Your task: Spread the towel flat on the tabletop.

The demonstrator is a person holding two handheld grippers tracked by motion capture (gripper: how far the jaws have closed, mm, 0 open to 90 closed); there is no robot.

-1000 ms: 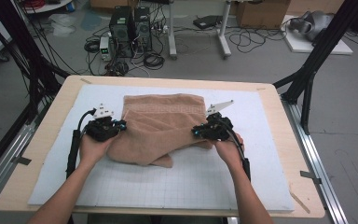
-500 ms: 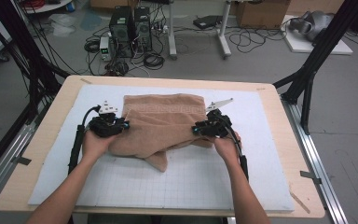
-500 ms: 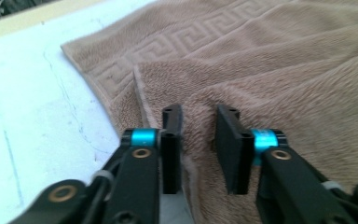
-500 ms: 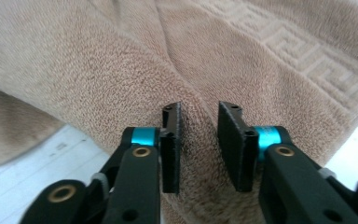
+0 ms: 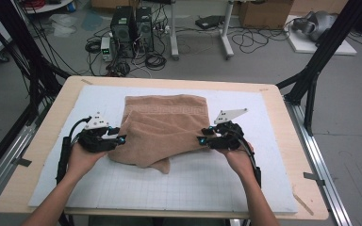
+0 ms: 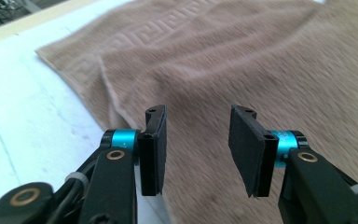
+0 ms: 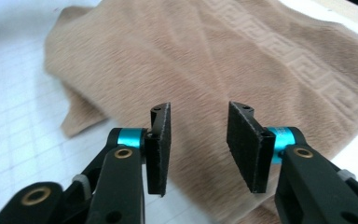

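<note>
Your left gripper and right gripper flank the folded towel; both jaws have just been opening, apparently gripping nothing, though the gripper views are blurred.

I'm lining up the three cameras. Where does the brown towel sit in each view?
High view: brown towel at mid-table on the white mat, between the left gripper and the right gripper.
Left gripper view: towel across the upper and right part, beyond the open jaws.
Right gripper view: towel across the middle and right.
Shared landmark: the towel's woven key-pattern band.
</note>
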